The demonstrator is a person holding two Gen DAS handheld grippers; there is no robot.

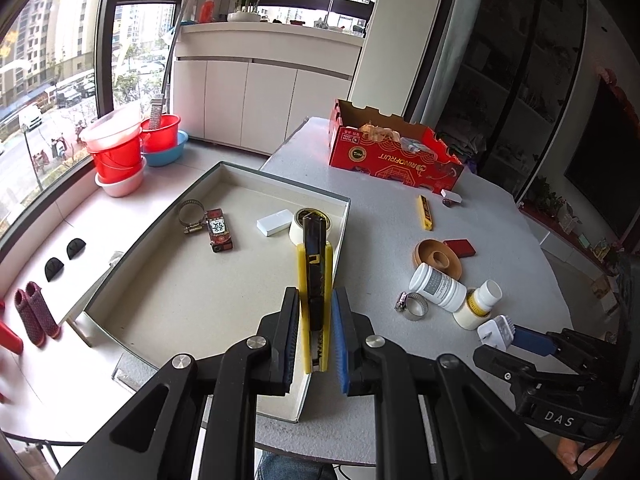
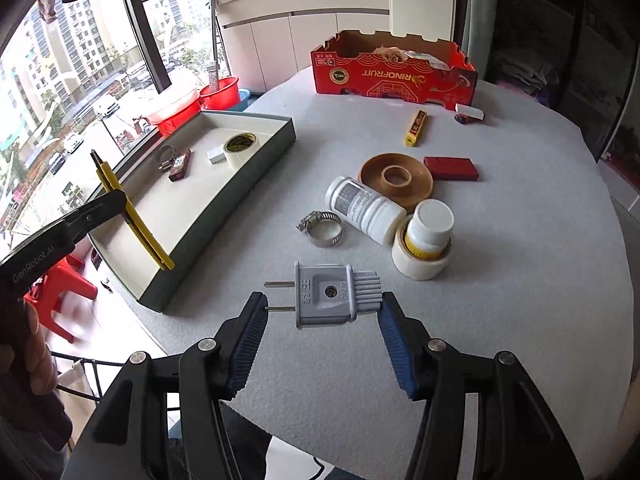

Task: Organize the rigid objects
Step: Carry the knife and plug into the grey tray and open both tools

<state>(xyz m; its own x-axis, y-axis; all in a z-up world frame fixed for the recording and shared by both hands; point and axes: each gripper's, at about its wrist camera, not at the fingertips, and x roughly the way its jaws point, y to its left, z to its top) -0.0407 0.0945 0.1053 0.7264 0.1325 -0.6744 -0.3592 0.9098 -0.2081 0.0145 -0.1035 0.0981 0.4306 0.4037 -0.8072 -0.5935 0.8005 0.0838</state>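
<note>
Left wrist view: your left tongs (image 1: pixel 316 316) are clamped on a yellow utility knife (image 1: pixel 316 280), held above the near right corner of the grey tray (image 1: pixel 132 256). The tray sits on the counter (image 1: pixel 380 208) and contains a hose clamp (image 1: pixel 191 211), a red patterned lighter (image 1: pixel 219 230), a white block (image 1: pixel 274 222) and a roll of tape (image 1: pixel 298 222). Behind it stands a red cardboard box (image 1: pixel 392 156) holding pale, unclear items. Your right tongs (image 1: pixel 516 336) appear at the right edge with a grey plug (image 1: pixel 496 330) between them.

Right wrist view: your right tongs (image 2: pixel 322 308) stand partly open, pads pressing the plug (image 2: pixel 326 300) by its prong tip and ribbed rear end, above the counter (image 2: pixel 500 260). Ahead lie a second hose clamp (image 2: pixel 322 229), a white bottle (image 2: pixel 366 210) on its side, a small bottle (image 2: pixel 432 226) standing inside a tape roll (image 2: pixel 420 260), a tan ring (image 2: pixel 396 180) and a red case (image 2: pixel 452 168). The tray (image 2: pixel 248 184) lies to the left.
</note>
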